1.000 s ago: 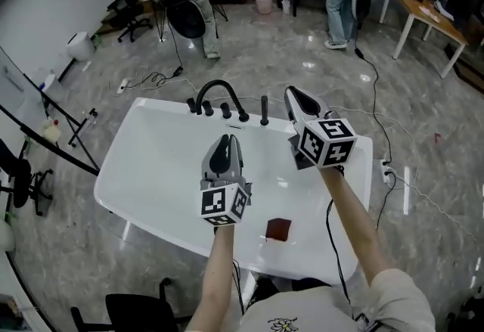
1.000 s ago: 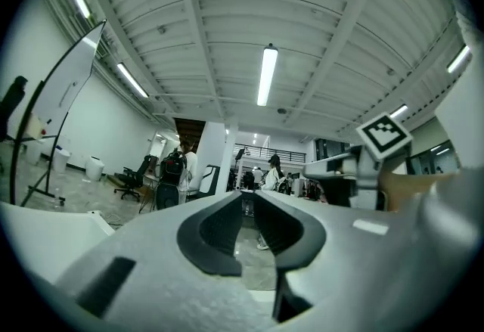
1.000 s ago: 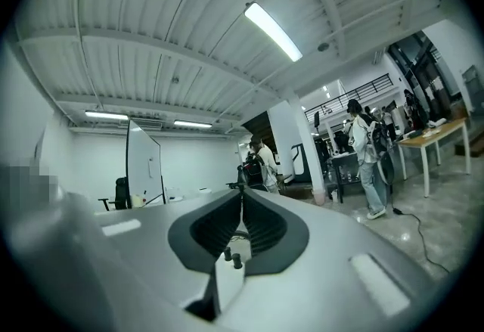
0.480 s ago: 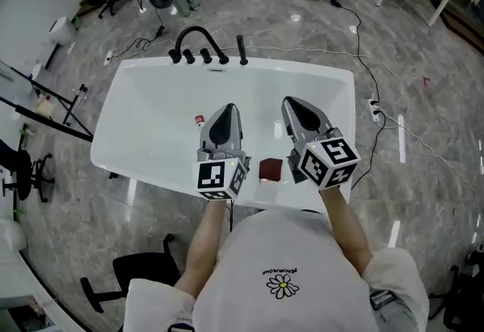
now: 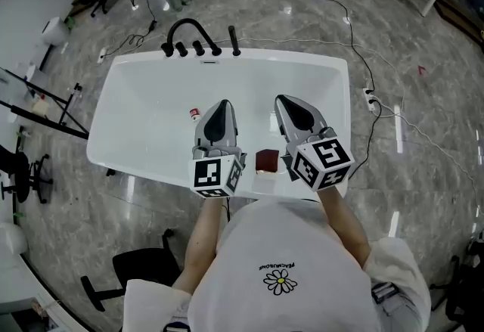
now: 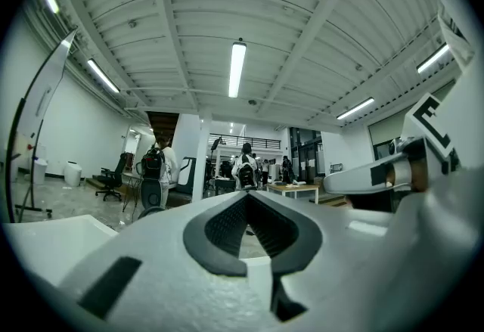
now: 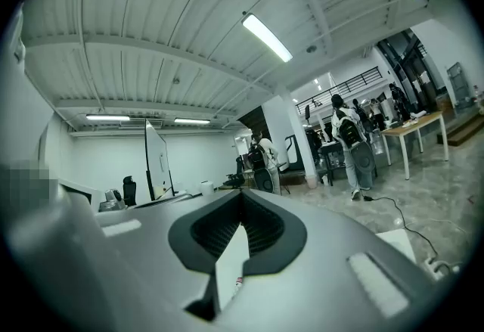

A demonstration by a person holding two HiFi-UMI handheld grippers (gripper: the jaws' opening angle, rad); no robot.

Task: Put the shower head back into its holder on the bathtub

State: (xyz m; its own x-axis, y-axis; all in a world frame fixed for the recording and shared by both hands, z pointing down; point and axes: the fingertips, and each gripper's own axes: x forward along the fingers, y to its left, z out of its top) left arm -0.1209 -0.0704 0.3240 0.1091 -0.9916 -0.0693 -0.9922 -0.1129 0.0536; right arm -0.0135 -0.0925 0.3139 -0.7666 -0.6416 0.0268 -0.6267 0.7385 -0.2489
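The white bathtub (image 5: pixel 136 100) fills the middle of the head view. On its far rim a black arched faucet (image 5: pixel 184 26) stands with its knobs. Right of them the slim black shower head (image 5: pixel 234 41) stands upright on the rim, with nothing touching it. My left gripper (image 5: pixel 219 107) is shut and empty over the tub's near end. My right gripper (image 5: pixel 291 105) hovers beside it, tips together, its jaws opening only a trace, with nothing between them. In the left gripper view, the left gripper (image 6: pixel 248 198) points level at the room; the right gripper (image 7: pixel 242 213) does too in its own view.
A dark red block (image 5: pixel 266 160) lies on the tub's near rim between the grippers. A small red-and-white thing (image 5: pixel 194 114) sits inside the tub. Cables (image 5: pixel 378 107) trail on the marble floor to the right. A black chair (image 5: pixel 144 270) stands at lower left; people stand far behind.
Both grippers have drawn back from the faucet end to the near end of the tub, and the view has pulled back with them. The shower head has stayed upright on the rim.
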